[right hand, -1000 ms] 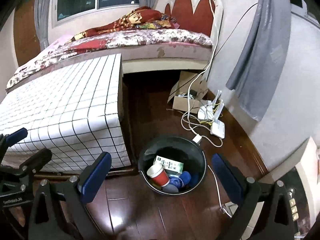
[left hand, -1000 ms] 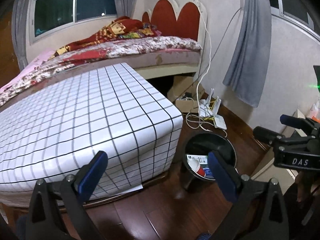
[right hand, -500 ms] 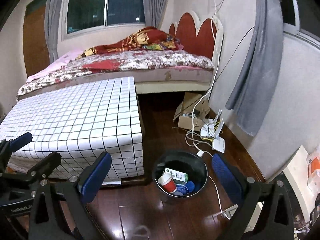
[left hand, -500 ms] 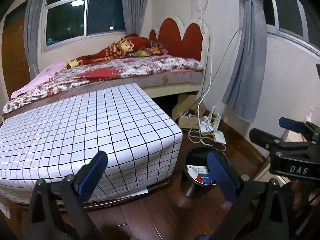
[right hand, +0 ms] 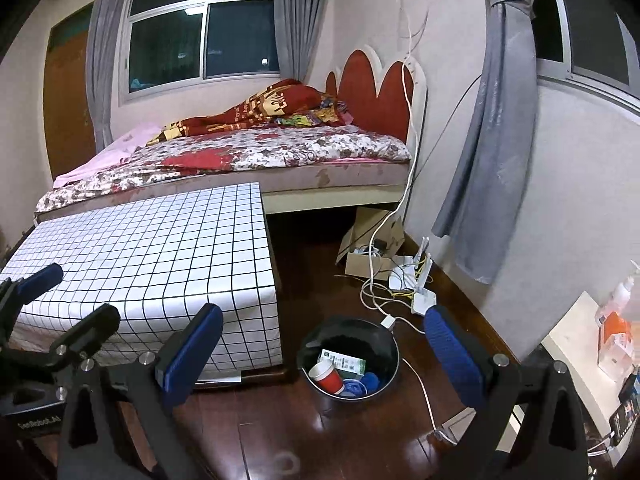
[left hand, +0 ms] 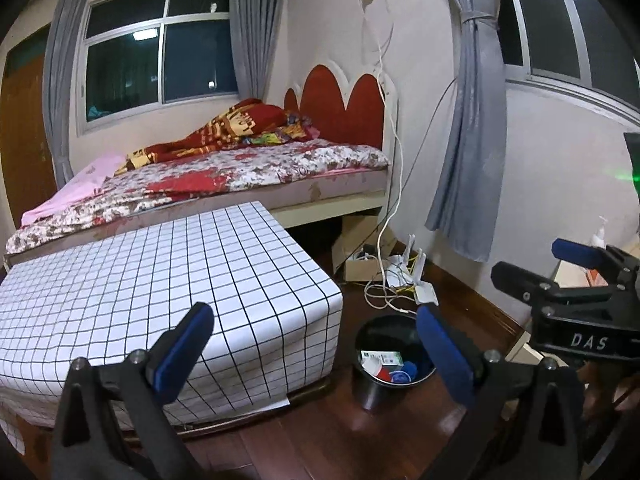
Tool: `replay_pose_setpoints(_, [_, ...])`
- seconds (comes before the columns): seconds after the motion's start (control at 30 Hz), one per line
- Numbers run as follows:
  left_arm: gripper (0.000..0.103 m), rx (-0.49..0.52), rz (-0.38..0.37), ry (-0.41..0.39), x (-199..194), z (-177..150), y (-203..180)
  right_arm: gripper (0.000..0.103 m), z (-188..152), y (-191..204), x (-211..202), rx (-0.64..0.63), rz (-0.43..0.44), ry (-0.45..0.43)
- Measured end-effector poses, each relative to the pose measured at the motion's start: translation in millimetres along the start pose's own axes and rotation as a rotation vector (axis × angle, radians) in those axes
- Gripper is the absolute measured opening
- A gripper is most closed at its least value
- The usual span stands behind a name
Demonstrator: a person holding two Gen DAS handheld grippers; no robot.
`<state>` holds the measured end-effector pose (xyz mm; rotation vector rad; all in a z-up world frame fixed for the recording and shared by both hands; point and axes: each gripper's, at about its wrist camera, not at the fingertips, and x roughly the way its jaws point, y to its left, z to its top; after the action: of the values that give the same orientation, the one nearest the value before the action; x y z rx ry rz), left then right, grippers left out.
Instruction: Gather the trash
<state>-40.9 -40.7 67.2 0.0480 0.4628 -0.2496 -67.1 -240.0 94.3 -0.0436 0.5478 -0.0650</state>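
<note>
It's a bedroom at night, the windows dark behind grey curtains [left hand: 464, 140]. A bed [right hand: 256, 152] with a floral cover and a rumpled red blanket [right hand: 276, 108] runs along the far wall, its red scalloped headboard [left hand: 340, 104] in the corner. In front of the bed stands a low block draped in a white cloth with a black grid [left hand: 160, 280], its top bare. The floor [right hand: 304, 432] is dark glossy wood.

The black bin [right hand: 349, 360] sits on the floor just beside the near right corner of the gridded block. The trash lies inside it: a red paper cup [right hand: 326, 374] on its side, a white and green carton [right hand: 342, 361] behind it, and some blue plastic pieces [right hand: 368, 382] to the right.

Beyond the bin, near the wall, a white router [right hand: 420, 280] and a tangle of white cable [right hand: 376, 292] lie beside an open cardboard box [right hand: 372, 248] by the foot of the bed frame. One cable climbs the wall to a socket high up. At the far right a pale shelf edge carries a pump bottle [right hand: 624, 288] and an orange packet [right hand: 614, 328].

The left gripper [left hand: 314, 336] and the right gripper [right hand: 322, 340] are both held above the floor, facing the bin, jaws spread wide with nothing between the blue pads [right hand: 192, 354].
</note>
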Motion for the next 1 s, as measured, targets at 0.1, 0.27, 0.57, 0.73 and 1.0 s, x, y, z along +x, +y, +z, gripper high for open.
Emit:
replay_pose_setpoints(0.1, [0.102,-0.002,0.011,-0.004,3,2,2,0.102,0,-2,-1,0.006,-0.001,-0.001])
replay_pose_setpoints(0.27, [0.102,0.0,0.019,0.0,2,1,1,0.102,0,-3,-2,0.011,0.0,0.002])
replay_pose_setpoints(0.57, [0.102,0.024,0.015,-0.002,0,-1,-6,0.102,-4,-7,-2,0.015,-0.002,0.006])
replay_pose_setpoints(0.73, [0.102,0.026,0.023,-0.004,-1,-1,-6,0.102,-4,-8,-1,0.009,-0.005,0.009])
replay_pose_setpoints(1.0, [0.102,0.022,0.026,0.0,1,0,-5,0.102,-3,-12,0,0.007,-0.011,0.015])
